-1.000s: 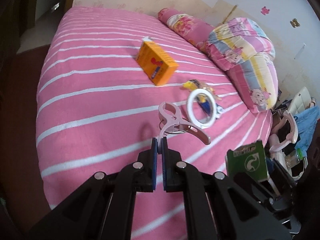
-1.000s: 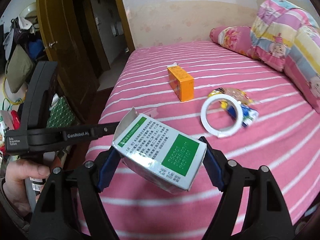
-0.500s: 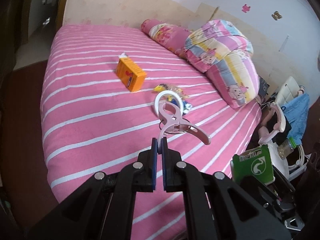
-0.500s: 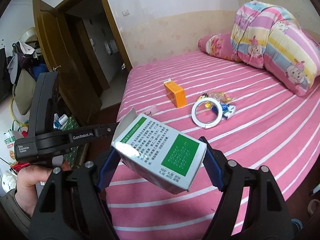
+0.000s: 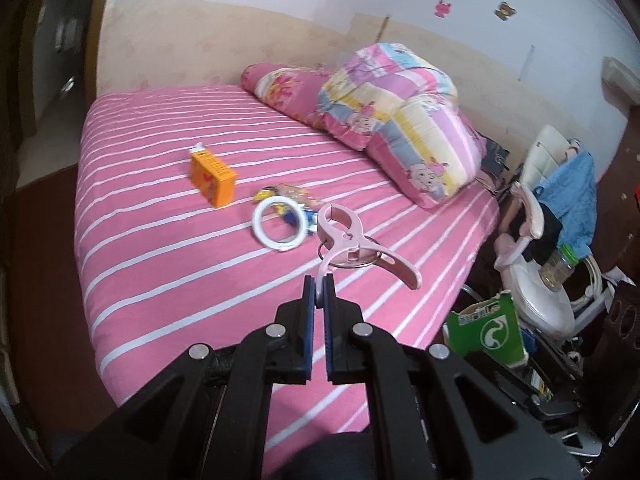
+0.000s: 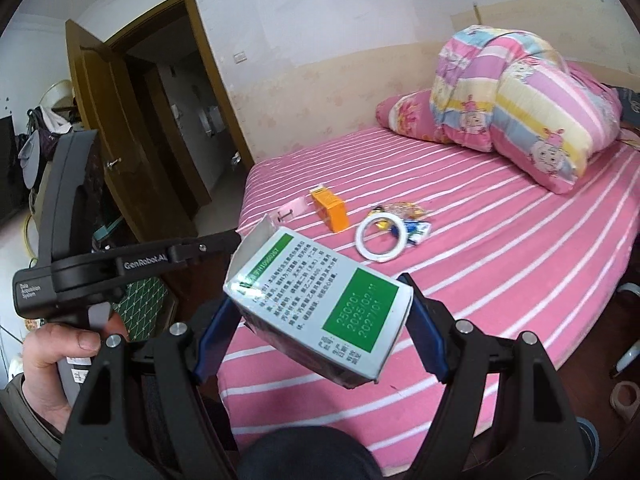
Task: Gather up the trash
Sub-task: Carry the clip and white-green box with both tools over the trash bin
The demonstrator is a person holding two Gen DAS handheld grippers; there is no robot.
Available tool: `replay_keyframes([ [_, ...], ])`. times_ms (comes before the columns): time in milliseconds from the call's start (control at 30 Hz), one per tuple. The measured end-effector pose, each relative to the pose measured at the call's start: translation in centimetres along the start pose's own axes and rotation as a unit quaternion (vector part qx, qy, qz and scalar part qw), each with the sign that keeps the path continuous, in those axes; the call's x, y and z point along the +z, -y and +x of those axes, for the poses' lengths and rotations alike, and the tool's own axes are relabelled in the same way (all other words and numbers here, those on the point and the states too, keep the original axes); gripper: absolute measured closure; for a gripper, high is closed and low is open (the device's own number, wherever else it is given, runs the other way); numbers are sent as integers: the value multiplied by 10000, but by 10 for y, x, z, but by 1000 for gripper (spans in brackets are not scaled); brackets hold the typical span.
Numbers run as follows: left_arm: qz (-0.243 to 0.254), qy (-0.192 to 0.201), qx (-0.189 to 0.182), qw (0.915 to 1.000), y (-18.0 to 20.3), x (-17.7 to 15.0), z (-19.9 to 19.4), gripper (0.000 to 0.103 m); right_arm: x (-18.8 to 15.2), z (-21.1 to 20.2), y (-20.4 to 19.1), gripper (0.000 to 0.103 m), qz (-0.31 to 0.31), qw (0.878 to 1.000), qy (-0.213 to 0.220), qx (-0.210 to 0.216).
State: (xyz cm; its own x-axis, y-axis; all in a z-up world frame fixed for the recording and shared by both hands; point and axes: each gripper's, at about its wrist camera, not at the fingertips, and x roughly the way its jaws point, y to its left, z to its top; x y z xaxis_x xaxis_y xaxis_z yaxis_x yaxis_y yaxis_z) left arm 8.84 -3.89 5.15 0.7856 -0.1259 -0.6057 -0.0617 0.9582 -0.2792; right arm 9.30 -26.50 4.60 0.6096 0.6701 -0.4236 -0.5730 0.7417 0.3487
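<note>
So, both hands are full here. The left tool [image 5: 319, 294] has its jaws pinched nearly together on one handle of a pink clothes clip [image 5: 347, 242], which sticks up and forward from the tips with its other handle splayed off to the right. The right tool [image 6: 320, 312] is spread wide and clamped across a green-and-white carton [image 6: 316, 302], which sits tilted between the pads with its open flap end toward the left. In the right wrist view the left tool's body pokes in from the left, gripped by a hand [image 6: 60, 364]. What any next pickup turns on, I'd say: the leftover stuff lies ahead of and below both tools, out in the middle of the bed [image 5: 160, 280], well apart from either tip. There's a white tape ring [image 5: 278, 224] lying flat, a crinkly snack wrapper [image 5: 294, 196] just behind and partly under it, and an orange box [image 5: 212, 178] a bit further back to the left, long axis running away and leftward. Neither tool looks clearly nearer, and neither has room for more until it drops its load; I can't spot a bin anywhere. Beyond that, a folded quilt [image 5: 404, 128] and a pillow [image 5: 288, 88] are piled against the far wall, with clutter on the right and an open wooden door [image 6: 120, 128] off to the left.
</note>
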Motion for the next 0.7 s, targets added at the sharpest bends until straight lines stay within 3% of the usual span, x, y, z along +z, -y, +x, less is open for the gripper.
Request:
replay_keyframes([
  [367,635,-329,-483,9963,99,-27,17,99,-26,-75,65,27,443,9969,233,-607],
  [700,1202,-1259,-995,9797,189,-84,83,99,-85,-125,144,27,1047,9851,66,-1365],
])
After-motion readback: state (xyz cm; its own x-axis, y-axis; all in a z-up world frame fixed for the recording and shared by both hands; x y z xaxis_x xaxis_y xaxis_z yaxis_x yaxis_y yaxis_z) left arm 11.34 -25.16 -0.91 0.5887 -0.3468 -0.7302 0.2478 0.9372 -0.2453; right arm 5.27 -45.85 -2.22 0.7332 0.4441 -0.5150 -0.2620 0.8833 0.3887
